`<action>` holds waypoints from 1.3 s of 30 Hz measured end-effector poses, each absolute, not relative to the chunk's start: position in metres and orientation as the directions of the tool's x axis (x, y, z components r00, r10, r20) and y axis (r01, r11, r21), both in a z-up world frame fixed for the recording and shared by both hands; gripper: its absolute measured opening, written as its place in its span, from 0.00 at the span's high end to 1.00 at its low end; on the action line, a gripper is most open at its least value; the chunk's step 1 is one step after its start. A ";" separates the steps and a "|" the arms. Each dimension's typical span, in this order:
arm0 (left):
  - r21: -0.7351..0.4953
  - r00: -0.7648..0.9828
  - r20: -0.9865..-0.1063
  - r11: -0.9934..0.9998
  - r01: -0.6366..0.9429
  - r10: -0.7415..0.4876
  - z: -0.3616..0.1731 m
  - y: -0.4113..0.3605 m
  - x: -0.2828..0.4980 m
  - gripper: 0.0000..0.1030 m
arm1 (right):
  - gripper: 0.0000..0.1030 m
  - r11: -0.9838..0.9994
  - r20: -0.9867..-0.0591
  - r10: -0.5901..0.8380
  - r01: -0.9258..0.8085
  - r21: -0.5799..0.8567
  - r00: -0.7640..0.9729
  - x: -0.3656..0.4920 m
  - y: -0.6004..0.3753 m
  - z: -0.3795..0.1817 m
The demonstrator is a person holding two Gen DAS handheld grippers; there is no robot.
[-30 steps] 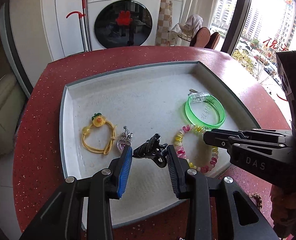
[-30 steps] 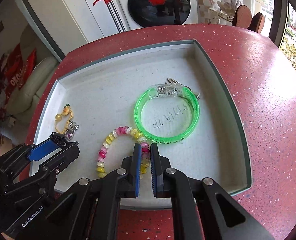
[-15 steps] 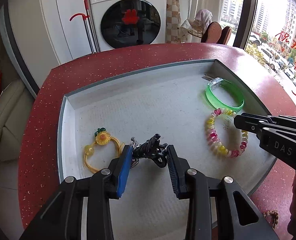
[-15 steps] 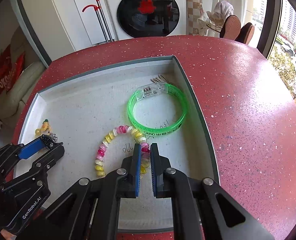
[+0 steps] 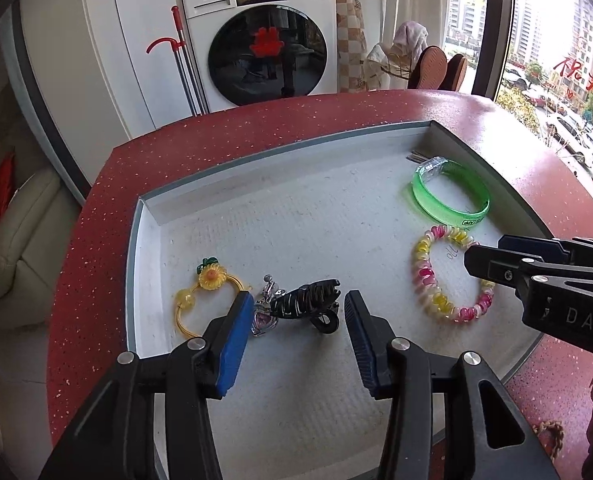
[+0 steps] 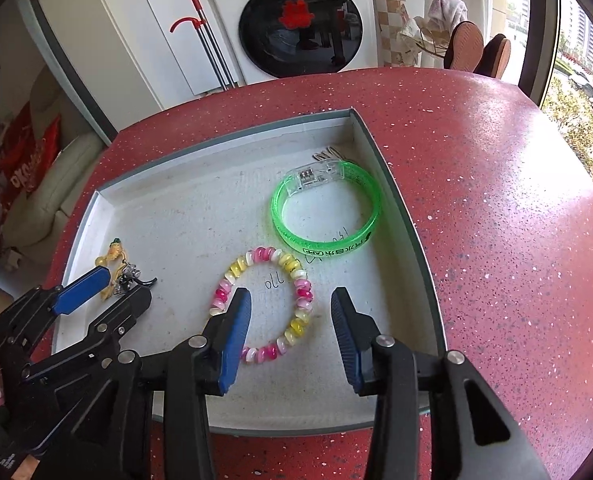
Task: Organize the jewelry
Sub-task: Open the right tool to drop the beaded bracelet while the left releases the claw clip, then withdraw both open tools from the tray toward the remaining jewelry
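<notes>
Left gripper (image 5: 296, 322): jaws opening around black plastic claw hair clip (image 5: 306, 306), untouched; withdrawing may snag it. Right gripper (image 6: 290, 320): jaws opening astride pink-yellow beaded bracelet (image 6: 266, 306); may drag.

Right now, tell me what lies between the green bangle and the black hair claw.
Mostly bare tray floor; the pink-and-yellow bead bracelet sits just off that line, below the green bangle, right of the black hair claw. Left wrist view shows it.

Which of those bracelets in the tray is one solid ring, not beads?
The green bracelet by the tray's far right corner; the pink-and-yellow one is beaded.
</notes>
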State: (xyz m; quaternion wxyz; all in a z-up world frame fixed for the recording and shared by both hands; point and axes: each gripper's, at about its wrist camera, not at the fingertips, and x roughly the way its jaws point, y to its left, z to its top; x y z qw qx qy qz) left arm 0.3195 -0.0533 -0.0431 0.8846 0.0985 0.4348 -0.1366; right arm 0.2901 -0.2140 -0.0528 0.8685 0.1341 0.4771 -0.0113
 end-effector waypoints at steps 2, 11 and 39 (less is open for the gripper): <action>0.059 0.590 -0.793 0.944 0.324 -0.153 -0.041 -0.054 0.318 0.37 | 0.55 0.962 -0.827 0.112 0.147 0.229 0.551 0.287 -0.215 -0.050; 0.055 0.596 -0.789 0.949 0.311 -0.150 -0.034 -0.052 0.313 0.37 | 0.54 0.964 -0.818 0.113 0.136 0.227 0.563 0.281 -0.212 -0.041; 0.027 0.652 -0.744 0.969 0.245 -0.144 -0.007 -0.020 0.279 0.00 | 0.20 0.967 -0.782 0.120 0.105 0.231 0.612 0.241 -0.200 -0.012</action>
